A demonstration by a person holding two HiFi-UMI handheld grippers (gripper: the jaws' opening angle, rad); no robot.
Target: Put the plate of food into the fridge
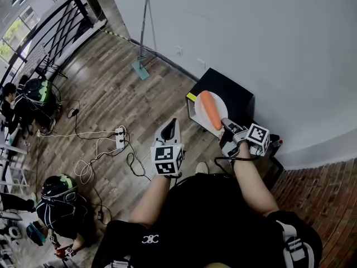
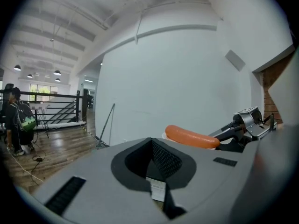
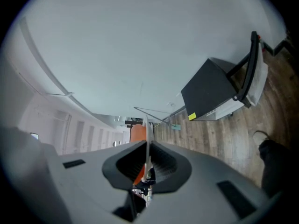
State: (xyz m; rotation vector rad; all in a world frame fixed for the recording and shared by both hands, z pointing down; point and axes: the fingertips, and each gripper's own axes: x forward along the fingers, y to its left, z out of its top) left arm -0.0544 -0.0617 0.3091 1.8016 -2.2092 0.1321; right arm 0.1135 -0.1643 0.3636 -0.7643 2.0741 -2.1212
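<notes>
White plate (image 1: 199, 116) carrying an orange sausage (image 1: 211, 109), rim clamped by the right claw (image 1: 226, 123) (plate seen edge-on in the right gripper view), held aloft near the black fridge (image 1: 233, 94), left claw (image 1: 169, 130) closed on nothing, raised beside it.

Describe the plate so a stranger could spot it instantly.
Find the black fridge against the white wall. Near it, the right gripper pinches the rim of a round white plate. It alone carries a long orange sausage.
</notes>
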